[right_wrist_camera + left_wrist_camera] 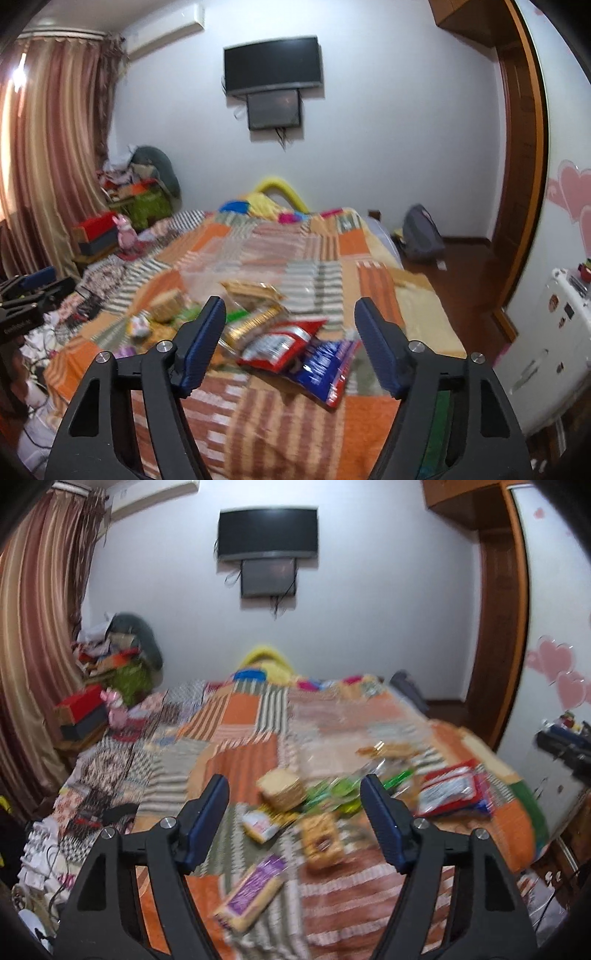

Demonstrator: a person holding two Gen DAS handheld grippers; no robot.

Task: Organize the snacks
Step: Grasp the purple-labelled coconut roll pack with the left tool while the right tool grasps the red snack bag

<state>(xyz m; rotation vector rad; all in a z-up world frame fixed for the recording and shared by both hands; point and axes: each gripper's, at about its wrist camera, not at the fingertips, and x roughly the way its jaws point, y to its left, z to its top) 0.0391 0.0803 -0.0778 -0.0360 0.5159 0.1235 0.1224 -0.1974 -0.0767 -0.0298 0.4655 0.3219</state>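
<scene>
Both empty: left hand-held gripper (295, 797) and right hand-held gripper (290, 321) spread wide over snack packets (280, 339) scattered on bed (295, 424), presumably awaiting sorting.

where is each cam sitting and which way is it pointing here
Left wrist: rides the left gripper, looking down the bed toward the wall TV; its open blue-padded fingers frame the snack pile, and the other gripper shows at the right edge.
Right wrist: rides the right gripper, same heading, open over the red packet.
Shared: bed, TV, curtain, snacks including the red packet.
</scene>
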